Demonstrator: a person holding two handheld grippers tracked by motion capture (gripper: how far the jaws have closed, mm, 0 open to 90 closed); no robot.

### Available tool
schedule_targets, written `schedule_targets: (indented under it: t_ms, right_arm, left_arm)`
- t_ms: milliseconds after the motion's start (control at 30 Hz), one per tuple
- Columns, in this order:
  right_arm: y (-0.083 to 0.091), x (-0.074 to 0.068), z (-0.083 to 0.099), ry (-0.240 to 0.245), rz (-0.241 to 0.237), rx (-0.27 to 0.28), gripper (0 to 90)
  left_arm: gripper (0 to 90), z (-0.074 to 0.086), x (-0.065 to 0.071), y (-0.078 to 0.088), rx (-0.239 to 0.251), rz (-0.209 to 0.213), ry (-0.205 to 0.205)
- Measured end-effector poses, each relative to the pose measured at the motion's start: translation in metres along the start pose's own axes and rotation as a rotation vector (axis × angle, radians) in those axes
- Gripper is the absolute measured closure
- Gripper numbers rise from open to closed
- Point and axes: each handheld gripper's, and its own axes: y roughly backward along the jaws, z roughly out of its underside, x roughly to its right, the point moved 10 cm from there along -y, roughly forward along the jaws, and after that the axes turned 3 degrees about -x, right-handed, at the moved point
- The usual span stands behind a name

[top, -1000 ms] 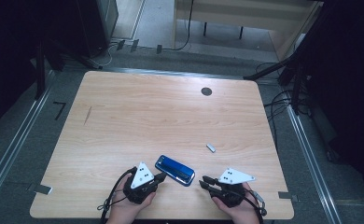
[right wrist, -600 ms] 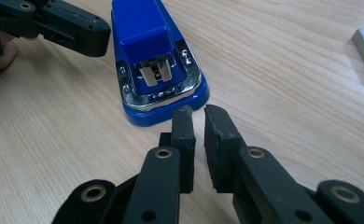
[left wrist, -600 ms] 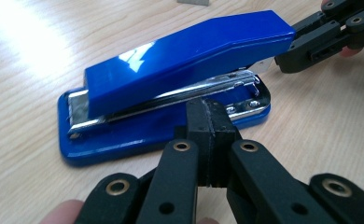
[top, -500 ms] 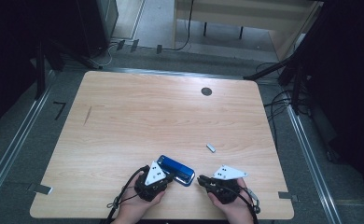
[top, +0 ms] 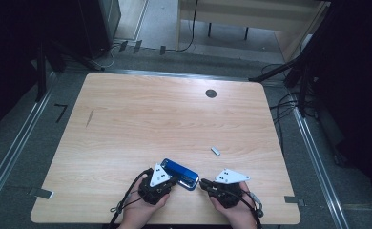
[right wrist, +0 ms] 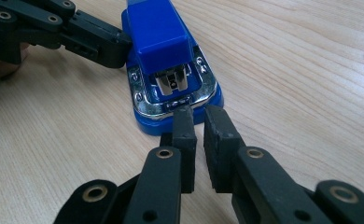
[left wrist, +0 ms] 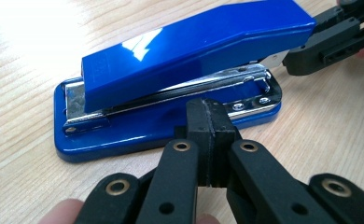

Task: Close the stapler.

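High view, one blue stapler [top: 180, 173], two claws, left claw [top: 173, 180], right claw [top: 203, 183]

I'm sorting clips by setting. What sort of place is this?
Probably a lab or workshop recording bench: a bare wooden table with a blue stapler, loose cables and metal floor rails around it.

The stapler [left wrist: 185, 51] has a glossy blue shell, smooth like moulded plastic and catching bright glare, with a shiny chrome-like metal channel and rivets along its base. The table [top: 174, 124] is pale wood-grain, smooth with a soft sheen. The left gripper [left wrist: 210, 135] and right gripper [right wrist: 202, 140] are matt black plastic with brass-coloured pins; their pads [right wrist: 220, 140] look dull, slightly rough and rubbery
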Motion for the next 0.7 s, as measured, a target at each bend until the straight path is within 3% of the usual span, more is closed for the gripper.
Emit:
schedule_targets:
  t_ms: [200,300,467,700]
  right_arm:
    - [-0.0027,0.0008,0.0004,-0.004,0.0,-0.001,84.5]
    - [-0.0029,-0.0013,-0.0012,-0.03,-0.028,0.011,85.5]
    - [-0.0052,-0.0022,-0.0036,-0.023,-0.023,0.009,85.9]
    - [-0.0046,-0.0032,-0.0048,-0.01,-0.023,0.016,87.1]
  left_arm:
    - [90.0,-0.0001,-0.0001,-0.0002,0.001,0.002,0.008]
    - [90.0,0.0,0.0003,-0.0002,0.001,-0.002,0.007]
    - [90.0,0.0013,0.0016,-0.0004,-0.013,-0.018,-0.01]
    - [90.0,-0.0016,0.0026,-0.0004,0.01,-0.018,-0.014]
